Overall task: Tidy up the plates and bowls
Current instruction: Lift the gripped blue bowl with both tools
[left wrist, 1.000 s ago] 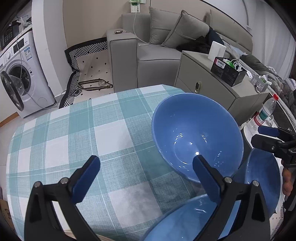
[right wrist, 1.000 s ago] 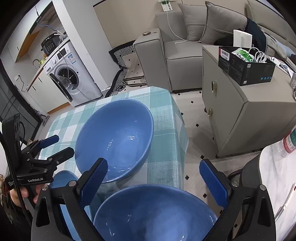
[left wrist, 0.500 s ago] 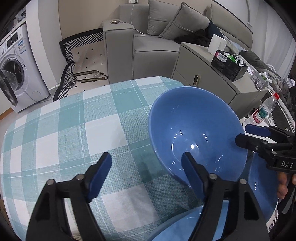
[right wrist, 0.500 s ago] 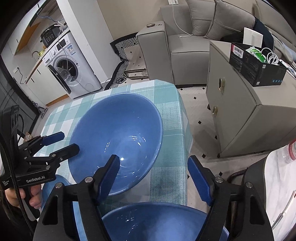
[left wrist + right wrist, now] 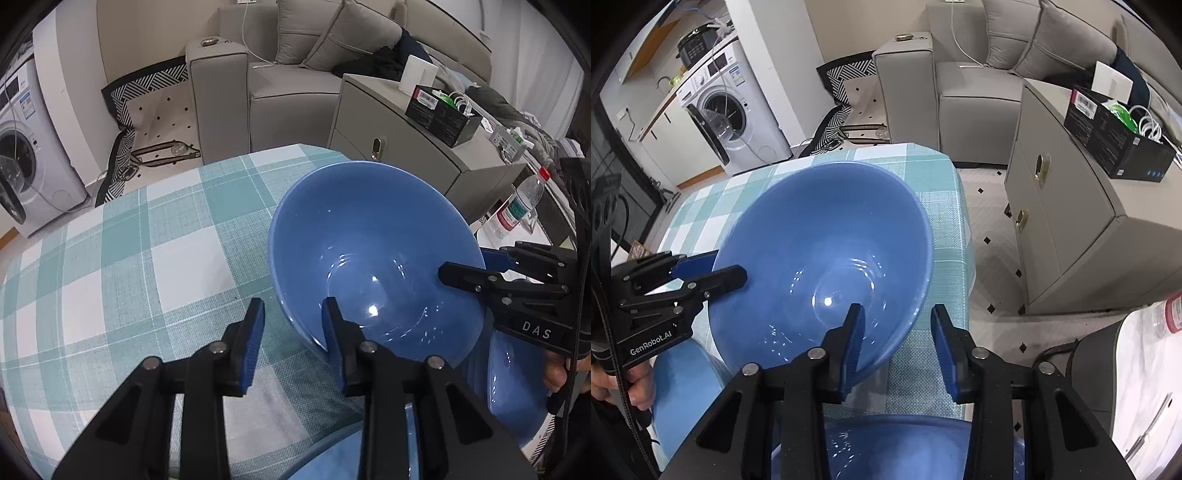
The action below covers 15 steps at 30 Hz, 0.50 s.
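A large blue bowl [image 5: 369, 240] [image 5: 820, 236] stands on the teal checked tablecloth [image 5: 110, 277] near the table's right end. My left gripper [image 5: 293, 325] [image 5: 716, 269] straddles its left rim, one finger inside and one outside. Its jaws are closing, and cloth still shows between the outer pad and the bowl wall. My right gripper [image 5: 897, 328] [image 5: 469, 266] straddles the opposite rim the same way, jaws closing, with a gap at its outer pad. A second blue bowl [image 5: 905, 443] [image 5: 332, 454] lies below the grippers, and a third [image 5: 517, 387] [image 5: 687, 387] beside it.
The table's right edge [image 5: 964, 236] runs just past the big bowl, with floor below. A grey cabinet [image 5: 1071, 206] and a sofa [image 5: 295, 85] stand beyond, and a washing machine [image 5: 727, 118] at the left. A water bottle [image 5: 521, 206] stands on a white surface.
Both pairs of jaws have narrowed from wide apart to a small gap around the big bowl's rim. The right gripper has come in closer and lower over the bowl. The bowl has stayed put.
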Each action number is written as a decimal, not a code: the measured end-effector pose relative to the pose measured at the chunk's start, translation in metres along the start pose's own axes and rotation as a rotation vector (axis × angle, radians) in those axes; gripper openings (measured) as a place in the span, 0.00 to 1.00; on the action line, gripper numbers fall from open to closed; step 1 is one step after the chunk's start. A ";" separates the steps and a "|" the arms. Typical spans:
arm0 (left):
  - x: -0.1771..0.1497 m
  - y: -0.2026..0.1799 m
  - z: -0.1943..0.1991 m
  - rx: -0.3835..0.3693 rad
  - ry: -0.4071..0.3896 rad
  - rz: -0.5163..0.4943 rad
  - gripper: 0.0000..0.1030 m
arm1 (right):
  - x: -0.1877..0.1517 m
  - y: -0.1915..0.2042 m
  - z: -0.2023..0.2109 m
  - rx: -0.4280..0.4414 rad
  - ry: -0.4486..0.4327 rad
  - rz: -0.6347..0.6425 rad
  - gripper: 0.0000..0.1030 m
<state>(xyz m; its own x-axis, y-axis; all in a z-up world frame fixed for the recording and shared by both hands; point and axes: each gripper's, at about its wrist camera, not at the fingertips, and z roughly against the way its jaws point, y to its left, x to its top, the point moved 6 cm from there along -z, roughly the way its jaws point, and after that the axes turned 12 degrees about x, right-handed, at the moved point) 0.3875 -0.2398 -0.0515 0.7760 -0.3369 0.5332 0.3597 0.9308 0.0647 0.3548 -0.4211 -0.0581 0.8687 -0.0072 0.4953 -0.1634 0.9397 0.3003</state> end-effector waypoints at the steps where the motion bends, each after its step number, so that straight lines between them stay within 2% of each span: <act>1: 0.000 -0.002 0.001 0.001 -0.004 -0.006 0.25 | -0.001 0.000 0.000 -0.002 -0.003 0.004 0.32; 5: 0.000 -0.005 0.003 0.006 -0.013 -0.023 0.20 | -0.001 0.005 0.002 -0.020 -0.012 0.033 0.23; 15: 0.000 -0.004 0.007 0.005 -0.028 -0.020 0.19 | -0.004 0.009 0.003 -0.038 -0.014 0.045 0.22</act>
<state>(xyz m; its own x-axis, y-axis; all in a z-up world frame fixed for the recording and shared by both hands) 0.3826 -0.2423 -0.0462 0.7542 -0.3512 0.5549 0.3724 0.9247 0.0791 0.3485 -0.4141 -0.0545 0.8543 0.0309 0.5189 -0.1840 0.9515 0.2464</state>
